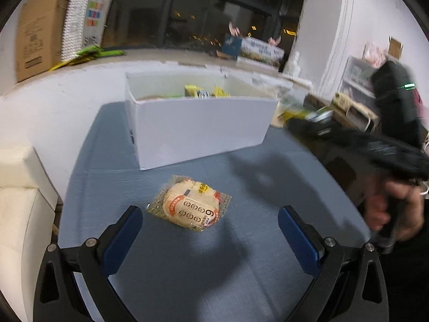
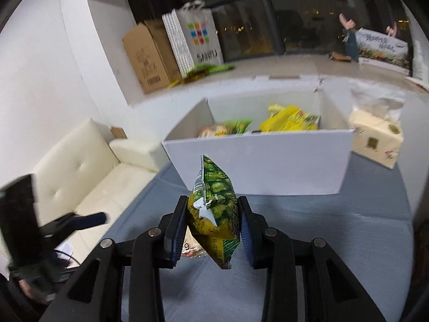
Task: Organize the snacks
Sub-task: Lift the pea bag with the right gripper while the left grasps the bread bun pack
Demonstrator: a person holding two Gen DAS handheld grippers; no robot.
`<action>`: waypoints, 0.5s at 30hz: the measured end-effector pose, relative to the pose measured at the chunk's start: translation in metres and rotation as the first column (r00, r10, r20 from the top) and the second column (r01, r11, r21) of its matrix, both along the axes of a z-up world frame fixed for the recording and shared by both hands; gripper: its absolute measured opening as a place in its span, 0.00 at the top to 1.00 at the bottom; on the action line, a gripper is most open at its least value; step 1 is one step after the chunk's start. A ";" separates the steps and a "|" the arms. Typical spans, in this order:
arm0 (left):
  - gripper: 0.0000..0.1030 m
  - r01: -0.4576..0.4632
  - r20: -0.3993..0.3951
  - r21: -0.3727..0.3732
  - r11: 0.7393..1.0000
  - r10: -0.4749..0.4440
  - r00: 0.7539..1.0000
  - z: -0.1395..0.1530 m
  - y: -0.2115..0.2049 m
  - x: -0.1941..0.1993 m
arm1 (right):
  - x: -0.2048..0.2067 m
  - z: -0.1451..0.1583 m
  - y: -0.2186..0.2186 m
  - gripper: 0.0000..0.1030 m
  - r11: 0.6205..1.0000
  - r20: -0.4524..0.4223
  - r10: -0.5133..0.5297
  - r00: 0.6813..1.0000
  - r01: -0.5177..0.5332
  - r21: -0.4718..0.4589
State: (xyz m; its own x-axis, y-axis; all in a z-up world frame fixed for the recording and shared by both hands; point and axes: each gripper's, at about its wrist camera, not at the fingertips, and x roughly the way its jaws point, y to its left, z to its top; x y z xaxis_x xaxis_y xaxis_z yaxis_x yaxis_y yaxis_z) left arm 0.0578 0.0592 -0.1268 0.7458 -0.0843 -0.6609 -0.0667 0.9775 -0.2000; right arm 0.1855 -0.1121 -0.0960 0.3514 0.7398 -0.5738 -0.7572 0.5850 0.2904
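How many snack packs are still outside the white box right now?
2: the green pack clamped in the right gripper, and the round cake pack lying on the blue tablecloth. Others may be hidden.

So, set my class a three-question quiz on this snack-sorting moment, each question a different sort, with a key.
1. True or false: the left gripper is shut on the round cracker pack.
2. The right gripper holds: A) tissue pack B) green snack bag C) nothing.
3. Fill in: the white box already holds ___.

Key: 1 false, its jaws stand open; 2 B; 3 snacks.
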 end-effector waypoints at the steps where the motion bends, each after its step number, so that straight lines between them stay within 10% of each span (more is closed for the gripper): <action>1: 0.00 0.007 -0.013 0.004 1.000 -0.007 1.000 -0.004 0.001 0.007 | -0.003 0.005 -0.004 0.62 1.000 0.016 -0.009 1.000 0.008 0.003; 15: 0.04 0.139 -0.261 0.095 0.986 -0.110 0.959 -0.070 0.005 0.083 | -0.038 0.029 -0.056 0.62 0.994 0.078 -0.090 0.993 0.084 0.068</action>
